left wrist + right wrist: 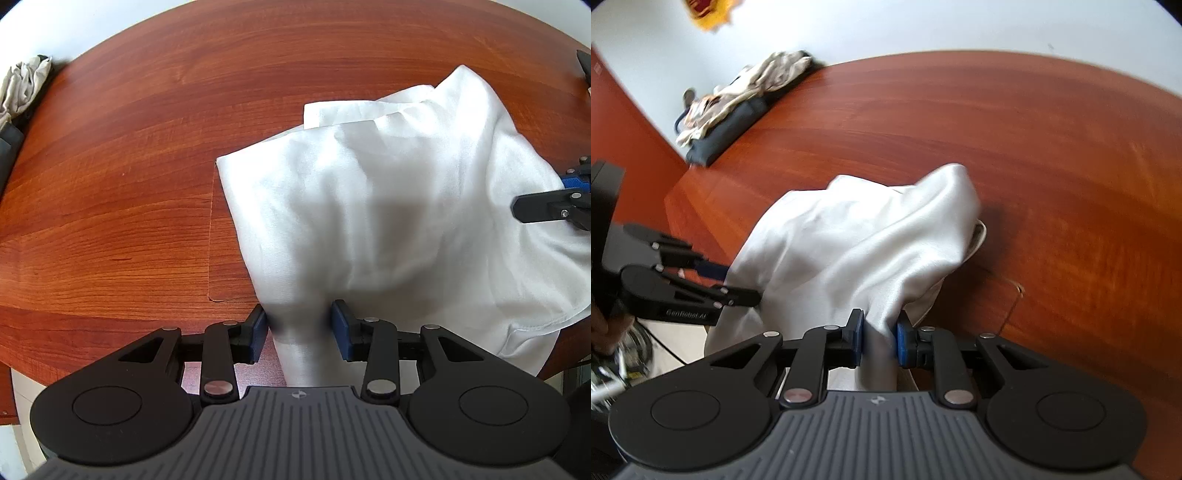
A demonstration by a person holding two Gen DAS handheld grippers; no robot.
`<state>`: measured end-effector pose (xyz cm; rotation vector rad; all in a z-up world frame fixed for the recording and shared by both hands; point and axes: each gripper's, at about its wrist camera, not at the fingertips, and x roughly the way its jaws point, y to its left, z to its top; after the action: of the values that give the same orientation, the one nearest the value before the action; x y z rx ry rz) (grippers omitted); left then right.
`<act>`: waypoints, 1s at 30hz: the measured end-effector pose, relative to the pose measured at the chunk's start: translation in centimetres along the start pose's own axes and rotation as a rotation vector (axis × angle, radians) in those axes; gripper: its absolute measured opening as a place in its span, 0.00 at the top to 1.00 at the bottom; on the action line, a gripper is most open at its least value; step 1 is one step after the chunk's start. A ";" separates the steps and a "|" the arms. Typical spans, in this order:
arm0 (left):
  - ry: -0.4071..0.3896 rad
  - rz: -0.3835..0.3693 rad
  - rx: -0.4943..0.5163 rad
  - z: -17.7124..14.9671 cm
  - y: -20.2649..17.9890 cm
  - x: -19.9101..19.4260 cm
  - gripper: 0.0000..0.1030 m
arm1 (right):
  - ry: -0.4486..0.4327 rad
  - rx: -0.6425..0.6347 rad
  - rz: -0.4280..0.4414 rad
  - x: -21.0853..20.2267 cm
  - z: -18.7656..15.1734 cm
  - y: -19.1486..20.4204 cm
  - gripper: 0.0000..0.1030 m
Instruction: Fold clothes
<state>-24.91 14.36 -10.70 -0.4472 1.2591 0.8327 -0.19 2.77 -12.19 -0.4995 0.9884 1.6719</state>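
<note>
two black grippers are pinching one crumpled white cotton garment lying on the reddish-brown wooden table. left gripper is clamping a gathered fold; right gripper is squeezing another bunch. only the right view is showing "genrobot.ai" lettering and the beige and dark clothes pile.

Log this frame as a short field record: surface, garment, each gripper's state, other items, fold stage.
surface: reddish wooden table
garment: white garment, bunched and partly lifted, near edge hanging off the table
left gripper: shut on a gathered fold of the garment
right gripper: shut on another gathered part of it
other items: pile of clothes at the far table edge by the wall
fold stage: no neat fold yet
</note>
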 end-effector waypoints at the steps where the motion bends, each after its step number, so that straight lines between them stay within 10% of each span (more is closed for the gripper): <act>1: -0.001 0.004 0.007 0.0 -0.1 0.0 0.60 | -0.001 -0.022 -0.004 0.0 0.1 0.4 0.81; 13: 0.003 0.015 0.035 0.1 -0.4 -0.1 0.60 | 0.015 -0.208 -0.055 0.7 0.4 3.6 0.76; 30: -0.016 -0.015 -0.015 -0.2 0.2 0.0 0.57 | 0.027 0.059 -0.103 1.3 -0.7 -1.9 0.35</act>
<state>-25.19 14.41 -10.75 -0.4605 1.2344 0.8320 1.07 3.10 -14.19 -0.5264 1.0120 1.5432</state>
